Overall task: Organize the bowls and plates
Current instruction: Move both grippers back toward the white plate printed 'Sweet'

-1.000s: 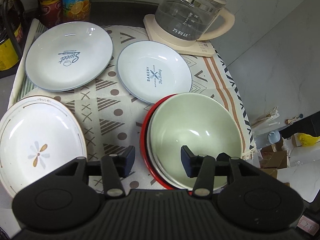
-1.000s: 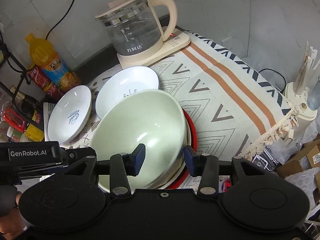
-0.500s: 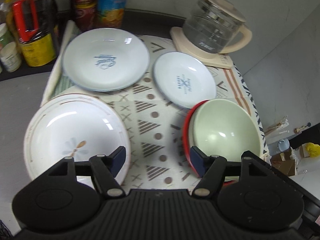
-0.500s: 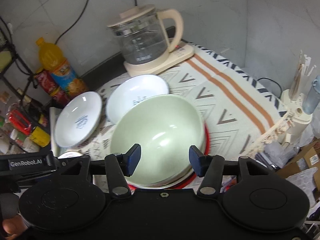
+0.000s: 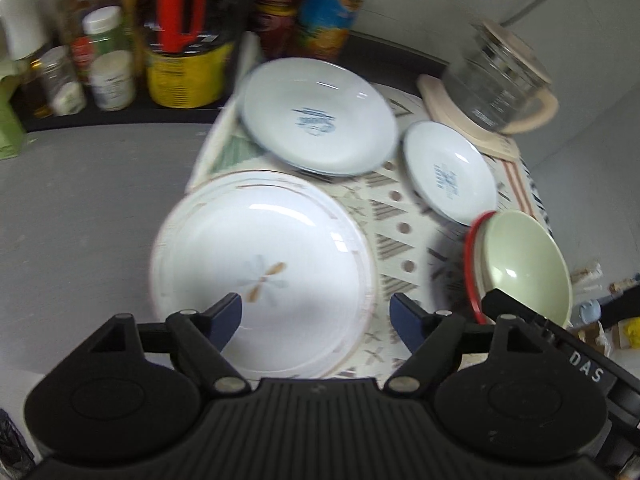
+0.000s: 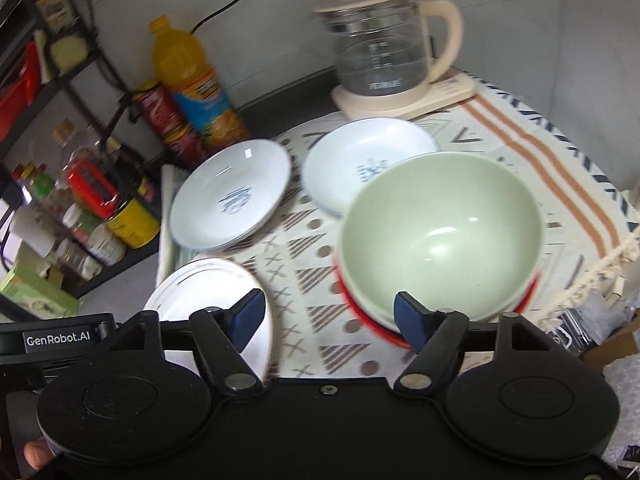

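I see glossy glazed ceramic on the plates [image 5: 262,264] and green bowl [image 6: 440,236]; a matt woven cloth [image 6: 560,184] beneath; a clear glass kettle [image 6: 384,56] with smooth cream plastic handle; matt black plastic grippers [image 5: 316,316]

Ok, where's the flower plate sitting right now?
The flower plate lies low in the left wrist view, at the patterned cloth's near left corner, in front of the bigger blue-rimmed plate, left of the green bowl.
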Demonstrator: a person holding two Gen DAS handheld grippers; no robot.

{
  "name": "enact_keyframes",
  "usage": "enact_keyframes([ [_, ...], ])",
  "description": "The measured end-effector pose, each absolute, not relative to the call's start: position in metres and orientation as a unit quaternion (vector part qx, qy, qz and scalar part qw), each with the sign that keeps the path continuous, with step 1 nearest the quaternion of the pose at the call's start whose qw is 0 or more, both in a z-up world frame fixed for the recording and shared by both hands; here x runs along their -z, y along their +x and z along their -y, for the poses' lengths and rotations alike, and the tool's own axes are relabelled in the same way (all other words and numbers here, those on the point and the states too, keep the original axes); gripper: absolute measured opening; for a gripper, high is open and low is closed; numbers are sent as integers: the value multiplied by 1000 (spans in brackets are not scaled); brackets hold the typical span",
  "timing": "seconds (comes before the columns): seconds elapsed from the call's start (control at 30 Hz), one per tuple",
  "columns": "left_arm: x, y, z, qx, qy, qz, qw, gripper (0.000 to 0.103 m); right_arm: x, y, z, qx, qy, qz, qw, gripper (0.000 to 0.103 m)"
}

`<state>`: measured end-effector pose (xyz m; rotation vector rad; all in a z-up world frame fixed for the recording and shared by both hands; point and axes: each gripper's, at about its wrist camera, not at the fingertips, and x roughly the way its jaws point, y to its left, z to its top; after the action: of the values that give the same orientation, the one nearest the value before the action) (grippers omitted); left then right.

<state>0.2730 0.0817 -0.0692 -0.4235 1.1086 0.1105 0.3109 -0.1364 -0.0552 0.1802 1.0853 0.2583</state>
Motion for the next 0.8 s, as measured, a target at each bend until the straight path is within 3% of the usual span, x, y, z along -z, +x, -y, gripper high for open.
enact_keyframes([
  [0.33, 73, 247, -126, -105, -222, -515, 821, 83, 60, 304, 89, -176, 52, -527, 830, 86],
  [0.8, 77, 251, -151, -122, -241, -512, 815, 83, 70, 312, 51, -204, 25, -530, 823, 90],
])
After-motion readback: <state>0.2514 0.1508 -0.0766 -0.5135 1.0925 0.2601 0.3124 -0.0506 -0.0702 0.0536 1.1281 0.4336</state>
